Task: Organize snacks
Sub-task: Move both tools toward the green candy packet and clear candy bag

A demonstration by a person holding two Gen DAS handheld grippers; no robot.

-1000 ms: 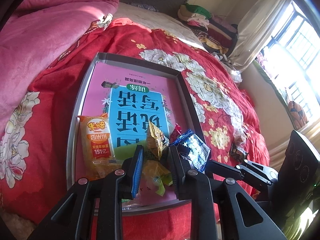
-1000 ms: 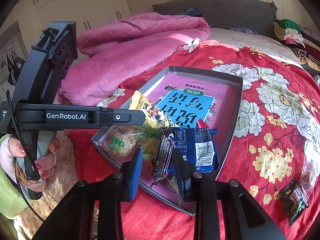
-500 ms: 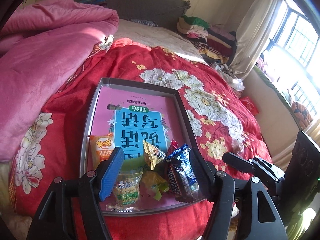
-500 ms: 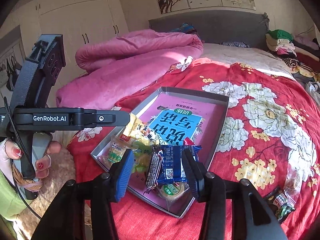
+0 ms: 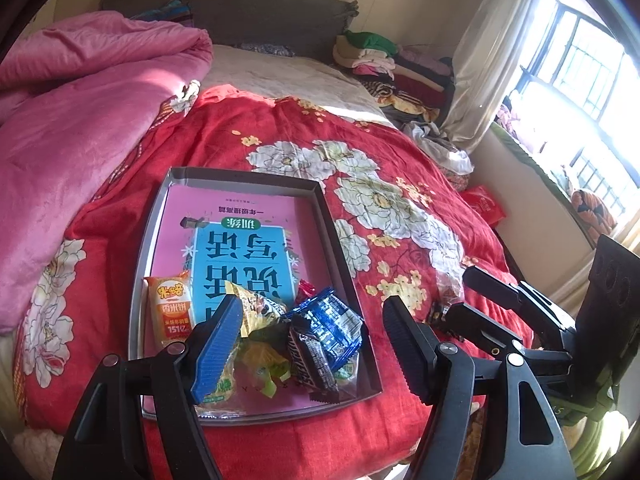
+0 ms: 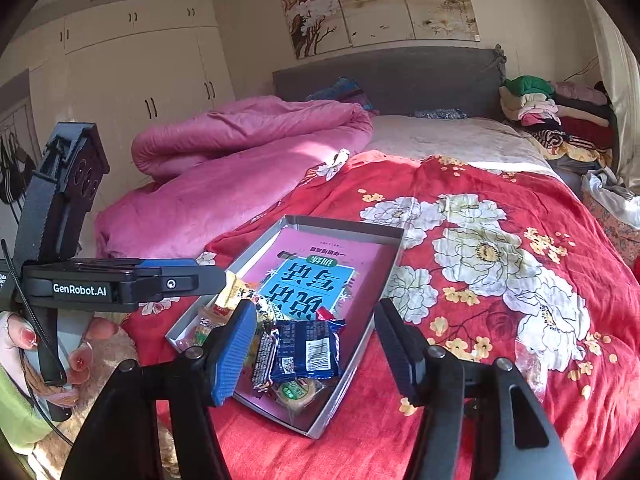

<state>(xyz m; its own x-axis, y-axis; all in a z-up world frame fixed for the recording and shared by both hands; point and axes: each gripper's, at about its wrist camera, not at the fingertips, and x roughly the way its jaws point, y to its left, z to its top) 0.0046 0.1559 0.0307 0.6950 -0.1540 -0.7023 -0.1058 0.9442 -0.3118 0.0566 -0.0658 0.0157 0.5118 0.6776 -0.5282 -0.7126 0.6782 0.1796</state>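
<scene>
A shallow grey box (image 5: 240,174) with a pink and blue printed bottom lies on the red flowered bedspread. At its near end sits a heap of snacks: an orange rice-cracker packet (image 5: 168,308), a yellow packet (image 5: 256,308), a blue packet (image 5: 332,324) and a dark bar (image 5: 310,356). My left gripper (image 5: 312,308) hovers above the heap, jaws opening, pads touching nothing. My right gripper (image 6: 316,312) hangs over the same box (image 6: 344,226), jaws opening, with the blue packet (image 6: 308,350) and a round cake (image 6: 296,392) lying loose below. A dark packet (image 5: 440,312) lies on the bedspread, partly hidden.
A pink quilt (image 5: 80,128) is bunched at the left of the bed. Folded clothes (image 6: 552,116) are stacked by the grey headboard. A clear wrapper (image 6: 528,364) lies on the bedspread right of the box. A hand with red nails (image 6: 24,340) holds the left gripper's handle.
Both grippers went from nearly shut on packets to wide apart. Both pulled up and back from the box, and the packets they held now lie in the heap.
</scene>
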